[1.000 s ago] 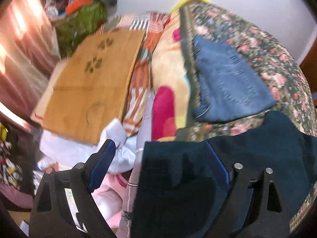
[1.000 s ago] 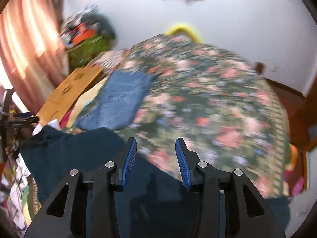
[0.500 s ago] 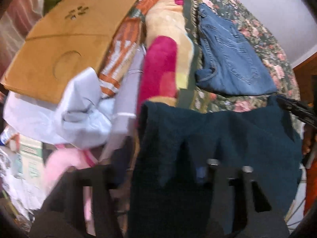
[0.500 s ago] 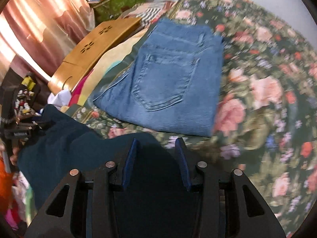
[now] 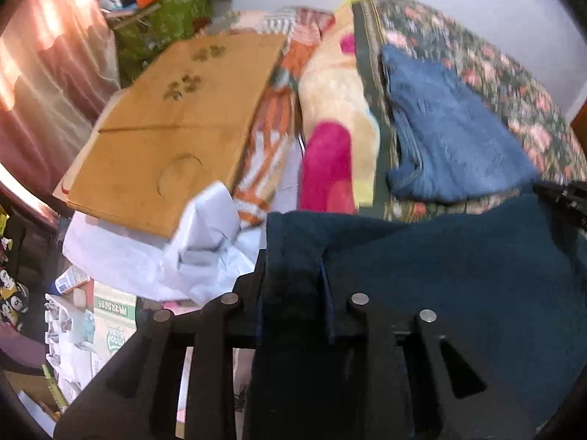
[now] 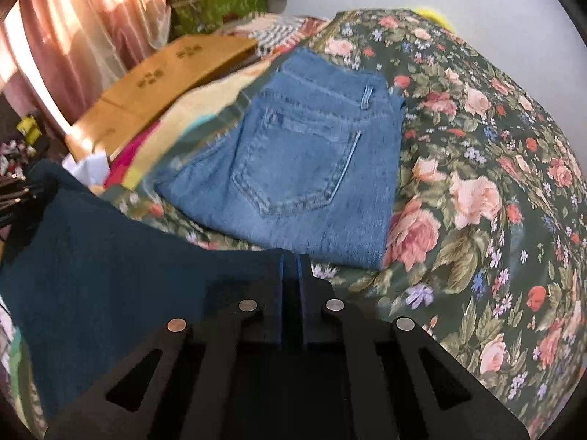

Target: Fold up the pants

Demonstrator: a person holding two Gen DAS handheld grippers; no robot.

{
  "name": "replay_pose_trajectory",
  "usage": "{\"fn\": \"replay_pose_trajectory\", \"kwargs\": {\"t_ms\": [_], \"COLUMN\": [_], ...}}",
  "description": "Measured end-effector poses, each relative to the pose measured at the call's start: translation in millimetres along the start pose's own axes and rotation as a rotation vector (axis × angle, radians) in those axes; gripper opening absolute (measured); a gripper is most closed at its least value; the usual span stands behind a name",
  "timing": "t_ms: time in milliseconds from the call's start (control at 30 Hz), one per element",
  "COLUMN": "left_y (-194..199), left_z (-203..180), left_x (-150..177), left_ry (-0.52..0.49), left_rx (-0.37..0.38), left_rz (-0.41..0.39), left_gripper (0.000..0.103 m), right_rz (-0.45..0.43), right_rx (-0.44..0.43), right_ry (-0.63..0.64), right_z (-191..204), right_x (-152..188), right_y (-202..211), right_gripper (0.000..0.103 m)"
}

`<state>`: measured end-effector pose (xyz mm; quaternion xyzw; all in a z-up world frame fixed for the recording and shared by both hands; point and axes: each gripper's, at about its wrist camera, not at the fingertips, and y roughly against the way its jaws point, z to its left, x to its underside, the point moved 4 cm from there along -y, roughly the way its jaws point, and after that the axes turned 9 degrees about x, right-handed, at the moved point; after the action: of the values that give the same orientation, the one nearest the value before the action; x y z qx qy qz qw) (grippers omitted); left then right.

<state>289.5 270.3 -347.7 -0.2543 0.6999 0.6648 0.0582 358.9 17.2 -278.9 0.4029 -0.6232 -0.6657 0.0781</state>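
Dark teal pants (image 5: 458, 264) lie across the near edge of the floral bed; they also show in the right wrist view (image 6: 102, 267). My left gripper (image 5: 293, 267) is shut on the pants' left corner, with cloth bunched between its jaws. My right gripper (image 6: 292, 267) is shut on the pants' right corner, jaws nearly touching around the cloth. The pants stretch between the two grippers. The far tip of the other gripper shows at each view's edge.
Folded blue jeans (image 6: 304, 168) lie on the floral bedspread (image 6: 477, 190) just beyond the pants. A wooden board (image 5: 172, 124) and blankets (image 5: 337, 121) sit left of the bed. White cloth (image 5: 190, 249), boxes and clutter fill the floor at left.
Both grippers have closed on the teal pants' corners; they were open a second ago. The views have swung back up after dipping toward the bed edge.
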Motion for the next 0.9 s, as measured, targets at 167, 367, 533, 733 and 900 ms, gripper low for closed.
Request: {"fn": "replay_pose_trajectory", "kwargs": {"t_ms": [167, 367, 533, 733, 900], "left_y": [28, 63, 43, 32, 65], "left_z": [4, 3, 1, -12, -12], "left_x": [20, 51, 86, 120, 125], "left_ry": [0.050, 0.067, 0.156, 0.074, 0.019], "left_rx": [0.055, 0.095, 0.181, 0.087, -0.031], "left_rz": [0.025, -0.011, 0.094, 0.101, 0.048], "left_gripper": [0.080, 0.091, 0.089, 0.054, 0.061], "right_rz": [-0.004, -0.092, -0.085, -0.033, -0.047], "right_rx": [0.029, 0.014, -0.036, -0.075, -0.112], "right_ry": [-0.017, 0.012, -0.012, -0.049, -0.058], "right_z": [-2, 8, 20, 33, 45], "right_x": [7, 39, 76, 120, 133], "right_y": [32, 105, 132, 138, 149], "right_gripper": [0.033, 0.044, 0.044, 0.044, 0.044]}}
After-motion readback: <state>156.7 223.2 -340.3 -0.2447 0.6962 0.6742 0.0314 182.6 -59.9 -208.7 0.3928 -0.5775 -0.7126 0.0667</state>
